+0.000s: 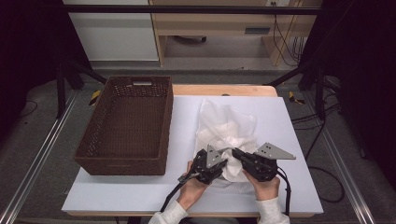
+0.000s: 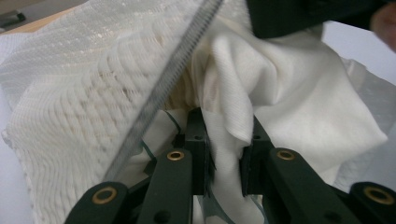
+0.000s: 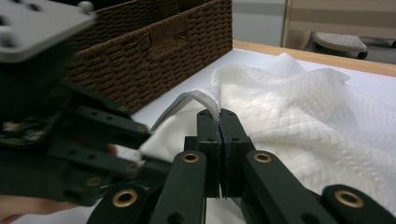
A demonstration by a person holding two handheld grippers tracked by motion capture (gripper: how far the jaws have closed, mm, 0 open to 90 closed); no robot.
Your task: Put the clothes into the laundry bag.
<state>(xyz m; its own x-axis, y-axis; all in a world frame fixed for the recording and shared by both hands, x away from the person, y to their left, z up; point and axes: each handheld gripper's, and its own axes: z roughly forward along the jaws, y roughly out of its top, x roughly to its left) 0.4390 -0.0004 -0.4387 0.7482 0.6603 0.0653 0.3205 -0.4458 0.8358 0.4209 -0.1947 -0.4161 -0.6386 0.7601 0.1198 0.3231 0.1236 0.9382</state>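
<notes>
Layout: basket left, mesh bag right, on the table.
Your wicker basket [image 1: 123,123] sits left on the table [image 1: 289,186]; the mesh bag [image 1: 226,126] lies right of it, near your edge, with the left gripper [image 1: 223,161] and right gripper [image 1: 236,152] at its near end.

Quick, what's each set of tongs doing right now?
Left tongs: closing around a fold of white cloth.
Right tongs: shut on the mesh bag's zipper edge.

Both hands are reaching in side by side. The left gripper [image 1: 223,156] is clamping white cloth [image 2: 299,107]; the right gripper [image 1: 236,152] is pinching its edge, jaws tight.
</notes>
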